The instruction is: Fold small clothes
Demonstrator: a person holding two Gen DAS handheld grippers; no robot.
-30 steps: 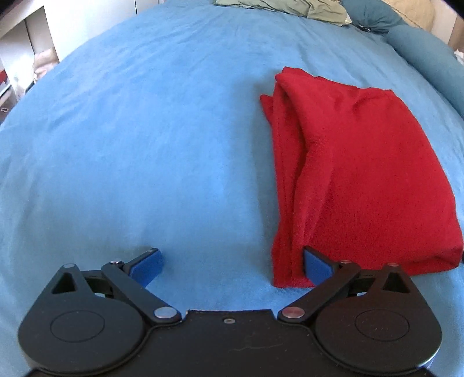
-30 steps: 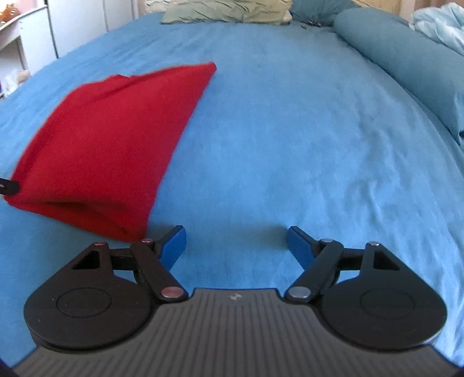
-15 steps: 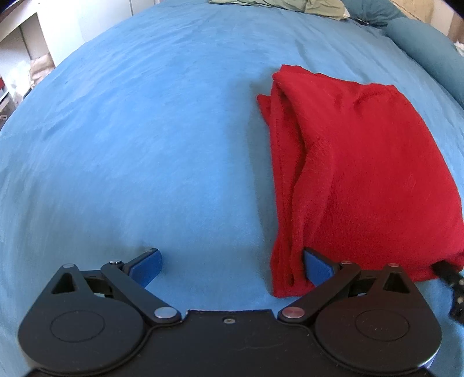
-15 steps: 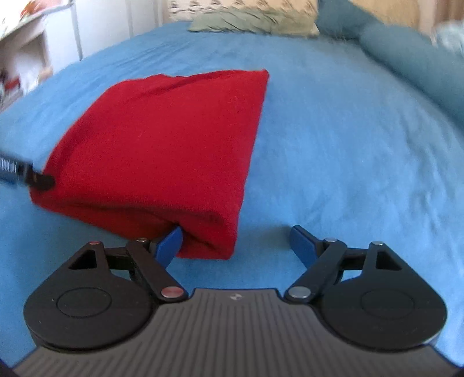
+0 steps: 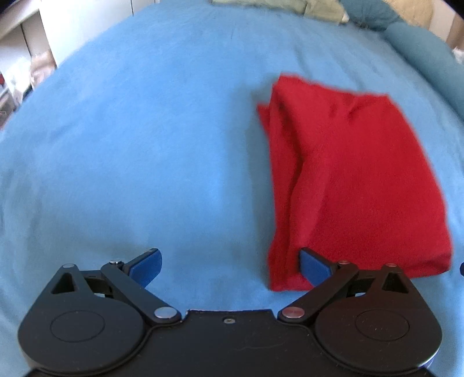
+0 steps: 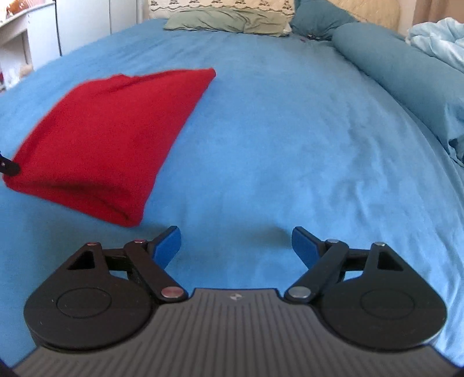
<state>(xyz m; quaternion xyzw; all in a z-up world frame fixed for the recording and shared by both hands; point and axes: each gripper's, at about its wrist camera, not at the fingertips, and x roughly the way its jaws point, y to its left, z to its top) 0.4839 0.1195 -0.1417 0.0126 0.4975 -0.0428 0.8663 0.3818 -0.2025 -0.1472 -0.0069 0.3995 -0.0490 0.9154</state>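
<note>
The red cloth [image 5: 348, 179] lies on the blue bed cover [image 5: 145, 145], ahead and to the right of the left gripper [image 5: 230, 265]. Its near left corner sits right by that gripper's right fingertip [image 5: 314, 266]. From the right gripper [image 6: 236, 245], the cloth is ahead and off to the left, not between the jaws. The cloth is folded into a thick, neat block. The left jaws are wide apart. The right jaws are opening, with nothing between them. Both grippers tip down toward the bed.

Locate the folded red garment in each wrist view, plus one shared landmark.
Left wrist: red garment right of centre, near corner by the right fingertip.
Right wrist: red garment at left, clear of the open jaws.
Shared landmark: green pillow at the far end.
</note>
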